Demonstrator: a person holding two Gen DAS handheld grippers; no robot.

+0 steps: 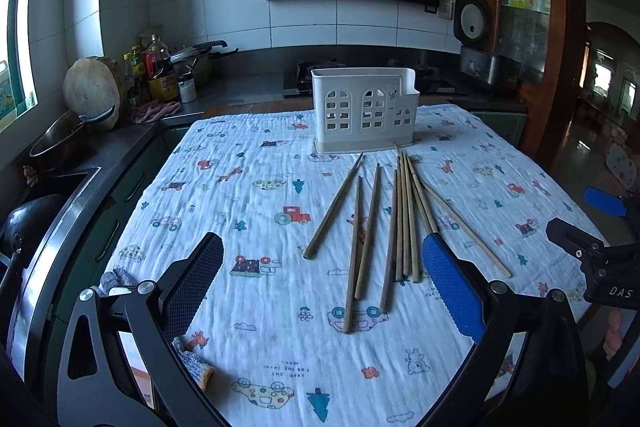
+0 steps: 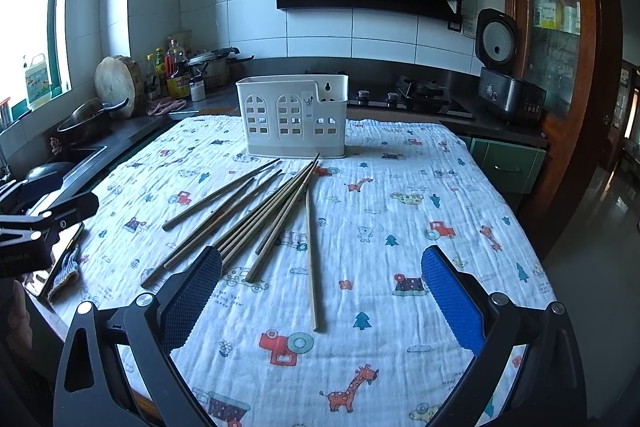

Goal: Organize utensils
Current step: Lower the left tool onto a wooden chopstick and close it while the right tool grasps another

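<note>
Several wooden chopsticks (image 1: 400, 223) lie fanned out on a printed white cloth (image 1: 256, 211), their tips pointing toward a white plastic utensil holder (image 1: 365, 109) standing upright at the cloth's far side. My left gripper (image 1: 322, 269) is open, hovering over the near ends of the chopsticks with nothing between its fingers. In the right wrist view the chopsticks (image 2: 256, 215) spread to the left of centre, one chopstick (image 2: 311, 259) lying apart. The holder (image 2: 293, 115) stands behind them. My right gripper (image 2: 320, 285) is open and holds nothing, above the near end of that single chopstick.
A counter at left carries a sink (image 1: 48, 195), a pan (image 1: 60, 137), a round cutting board (image 1: 92, 91) and bottles (image 1: 160, 71). A stove (image 2: 408, 97) and a rice cooker (image 2: 504, 79) sit behind the table. A knit glove (image 1: 192, 363) lies at the cloth's near left edge.
</note>
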